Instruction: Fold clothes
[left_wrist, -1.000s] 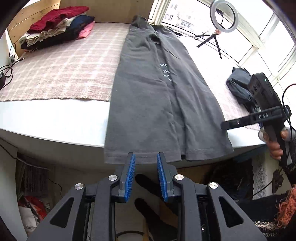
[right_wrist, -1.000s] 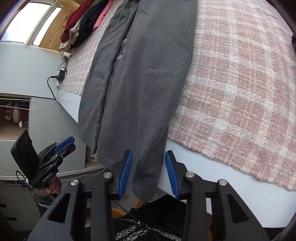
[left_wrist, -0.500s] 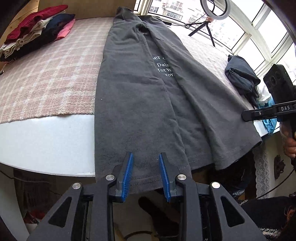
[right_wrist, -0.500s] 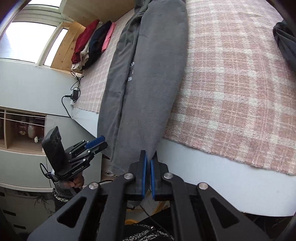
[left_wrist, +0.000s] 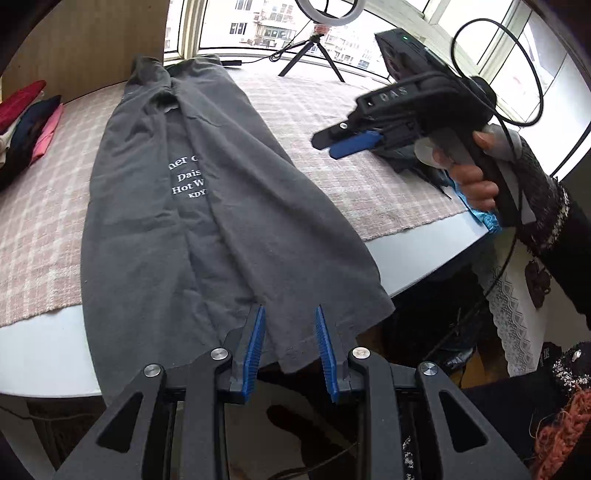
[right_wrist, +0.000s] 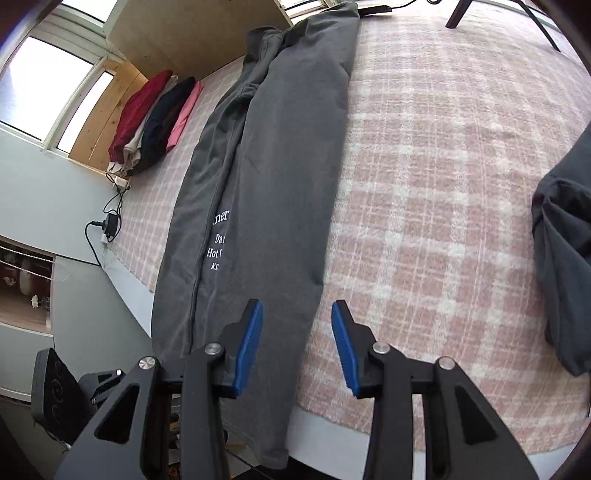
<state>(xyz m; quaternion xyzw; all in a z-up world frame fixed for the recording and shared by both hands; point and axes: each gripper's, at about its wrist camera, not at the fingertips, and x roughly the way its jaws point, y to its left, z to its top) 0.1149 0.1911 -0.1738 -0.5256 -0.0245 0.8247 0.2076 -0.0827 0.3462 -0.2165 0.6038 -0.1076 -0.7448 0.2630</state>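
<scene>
Shirt: a grey shirt (left_wrist: 207, 229) lay lengthwise down the frame's centre, sides folded inward, hem hanging over the table (left_wrist: 40, 354) edge.
Left gripper: the left gripper (left_wrist: 290, 349) stood narrowly parted at bottom centre, hem between its pads, not pinched.
Right gripper: the right gripper (right_wrist: 297, 347) was opening, bottom centre, over the shirt's right edge and pink checked cloth (right_wrist: 436, 192).
Pile: folded clothes (right_wrist: 151, 122), upper left.

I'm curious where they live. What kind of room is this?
Probably a room at home, used for folding laundry: a grey shirt on a checked cloth, folded clothes stacked by the window, and a ring light.
</scene>
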